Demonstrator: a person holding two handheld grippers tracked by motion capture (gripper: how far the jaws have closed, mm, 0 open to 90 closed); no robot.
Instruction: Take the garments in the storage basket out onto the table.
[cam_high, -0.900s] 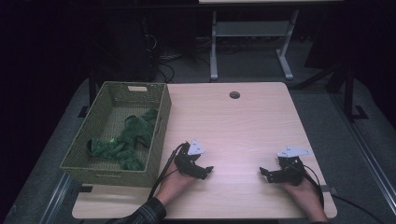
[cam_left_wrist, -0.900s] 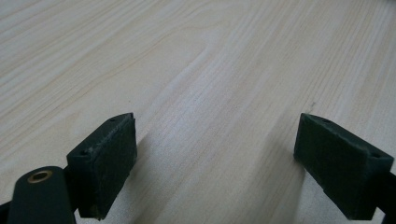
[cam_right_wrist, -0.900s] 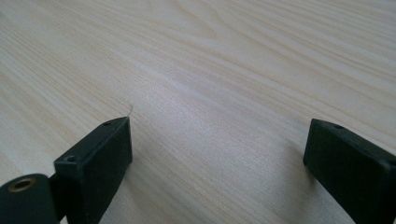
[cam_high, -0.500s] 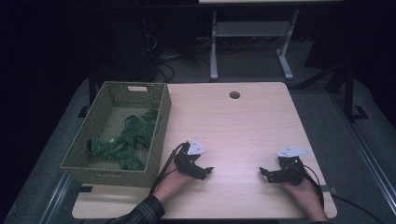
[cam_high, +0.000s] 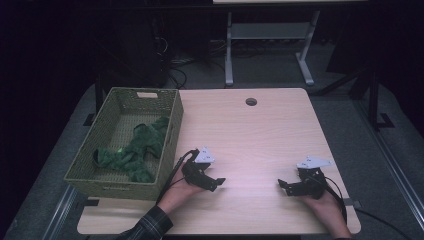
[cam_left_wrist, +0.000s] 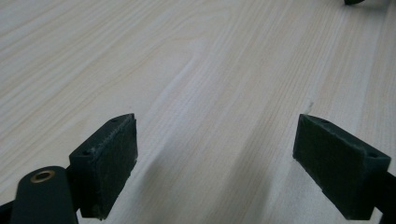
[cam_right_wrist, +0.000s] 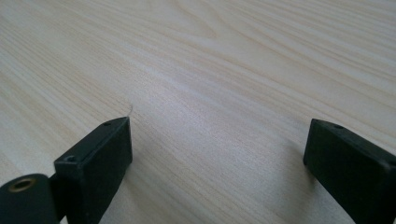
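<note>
resting low on the bare counter, both grippers have stayed put, left gripper and right gripper with fingers apart and empty. the green cloth lies in the basket, so the work looks finished.

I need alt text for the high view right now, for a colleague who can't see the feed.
Two hand-held grippers rest low on a pale wooden table, the left gripper and right gripper both open and empty, pointing toward each other. A green woven basket at the table's left edge holds a crumpled green cloth. The floor around is dark.
</note>
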